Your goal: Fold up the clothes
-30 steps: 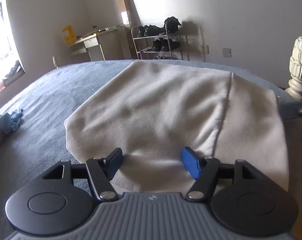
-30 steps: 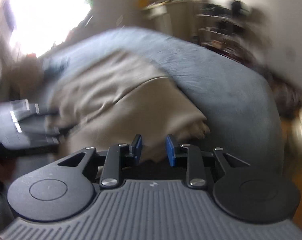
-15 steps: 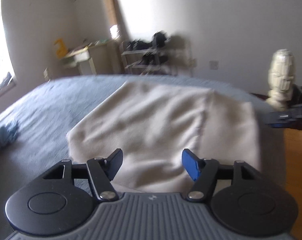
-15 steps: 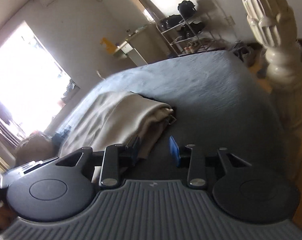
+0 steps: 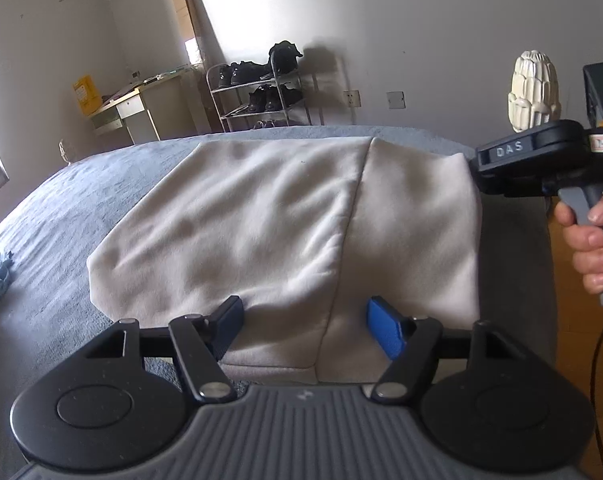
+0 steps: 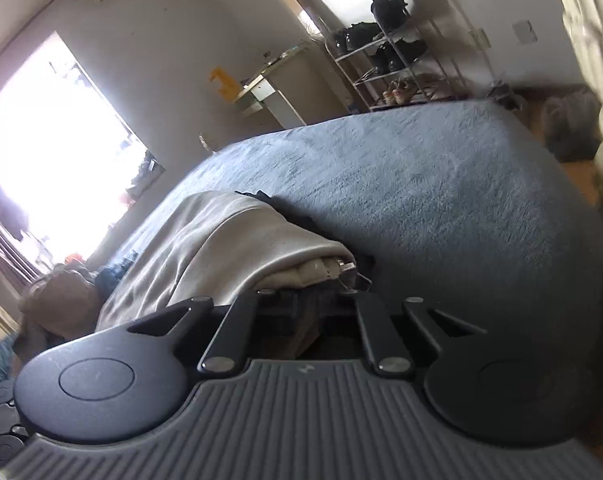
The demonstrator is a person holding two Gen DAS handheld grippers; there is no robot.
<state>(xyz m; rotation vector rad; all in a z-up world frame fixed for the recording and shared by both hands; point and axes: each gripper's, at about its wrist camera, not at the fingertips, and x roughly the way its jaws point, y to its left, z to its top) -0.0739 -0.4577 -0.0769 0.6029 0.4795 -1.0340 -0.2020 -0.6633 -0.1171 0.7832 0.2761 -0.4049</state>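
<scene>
Cream garment lies partly folded on the blue bed, its near hem under the left tool and its right edge at the bed's side, close to the carved bedpost.

The left tool stands open over the near hem, both pads apart and pressing on nothing. The right tool has just been closing and now looks shut at the garment's corner; its tips are hidden behind the linkage in its own view, so whether cloth is really pinched between them cannot be told. Seen from the left wrist, that tool sits at the garment's far right corner, with the person's hand on its handle.

Risks, as judged from here:

1. If the right tool has closed on only 1 layer, or on nothing, lifting will peel the top ply away and undo the fold beneath.
2. A dark lining and what looks like a metal fastening show at that corner; a pinch on these instead of the cloth could slip.
3. With the left tool open, nothing anchors the near hem, so a pull from the right may drag the whole piece sideways towards the bed's edge.
4. The bedpost is close to the right tool and could be struck on a swing.
</scene>
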